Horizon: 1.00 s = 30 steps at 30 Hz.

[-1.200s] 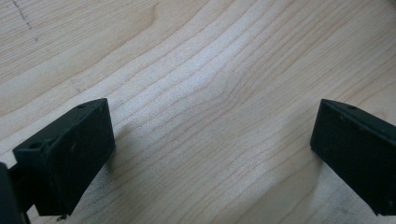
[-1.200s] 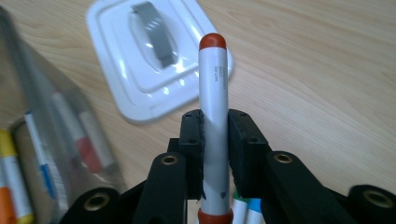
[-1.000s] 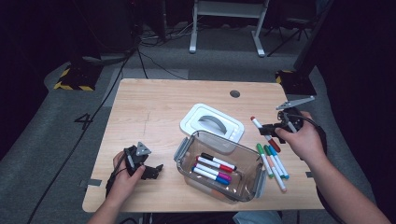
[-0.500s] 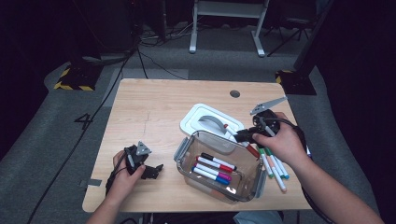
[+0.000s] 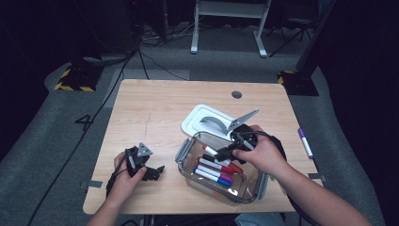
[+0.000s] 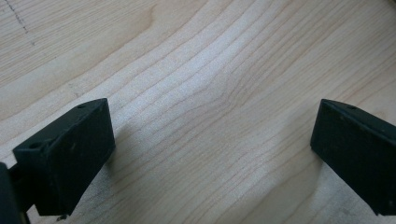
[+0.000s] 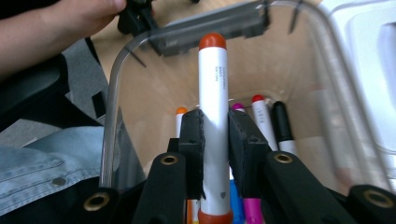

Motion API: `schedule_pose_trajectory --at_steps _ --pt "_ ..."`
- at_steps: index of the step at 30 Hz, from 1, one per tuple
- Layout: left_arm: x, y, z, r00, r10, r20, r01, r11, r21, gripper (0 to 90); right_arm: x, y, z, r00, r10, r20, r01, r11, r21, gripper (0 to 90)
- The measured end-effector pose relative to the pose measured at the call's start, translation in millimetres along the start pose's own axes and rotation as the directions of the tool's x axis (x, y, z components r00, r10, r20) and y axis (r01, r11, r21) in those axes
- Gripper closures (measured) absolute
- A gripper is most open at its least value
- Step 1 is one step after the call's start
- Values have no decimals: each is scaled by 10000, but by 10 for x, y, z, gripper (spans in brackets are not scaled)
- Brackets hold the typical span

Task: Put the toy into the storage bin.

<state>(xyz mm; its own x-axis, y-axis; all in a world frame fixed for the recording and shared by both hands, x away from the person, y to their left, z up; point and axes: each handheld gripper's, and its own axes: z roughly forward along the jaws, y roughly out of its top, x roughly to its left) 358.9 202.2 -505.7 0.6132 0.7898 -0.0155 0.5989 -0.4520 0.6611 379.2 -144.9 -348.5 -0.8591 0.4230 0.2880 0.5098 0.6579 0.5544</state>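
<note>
Wood-grain table (image 5: 155, 117) under the left claw (image 6: 212, 140), which hasn't budged, spread wide over bare surface with nothing in it. Over to the right, the right claw (image 7: 215, 135) has swung in from the loose markers and now hangs over the clear bin (image 5: 184, 149), clamped on an orange-capped marker (image 7: 213, 107). Looks ready to drop it alongside the others; one purple marker (image 5: 305, 143) lies apart near the table's right edge.

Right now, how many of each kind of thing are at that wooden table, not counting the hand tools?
Clear plastic box: 1
White rectangular lid: 1
Marker pens: at least 6, arm may hide more
Total: at least 8
</note>
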Motion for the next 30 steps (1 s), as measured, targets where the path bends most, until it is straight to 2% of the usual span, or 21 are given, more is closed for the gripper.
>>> schedule_pose_trajectory --at_steps 6,14,23,30 --pt "0 0 -1 10000 2 -5 -2 10000 3 2 33 -35 267 9987 21 -501 14 9976 698 770" --pt "0 0 0 10000 12 -11 -12 10000 -10 2 53 -130 610 9953 238 -934 -72 9847 1740 769" --pt "0 0 0 10000 1 -2 -1 10000 -3 2 8 -207 831 9863 746 -1469 -362 9680 2484 769" --pt "0 0 -1 10000 2 -8 -2 10000 2 2 -1 -236 939 9824 923 -1625 -445 9600 2764 768"
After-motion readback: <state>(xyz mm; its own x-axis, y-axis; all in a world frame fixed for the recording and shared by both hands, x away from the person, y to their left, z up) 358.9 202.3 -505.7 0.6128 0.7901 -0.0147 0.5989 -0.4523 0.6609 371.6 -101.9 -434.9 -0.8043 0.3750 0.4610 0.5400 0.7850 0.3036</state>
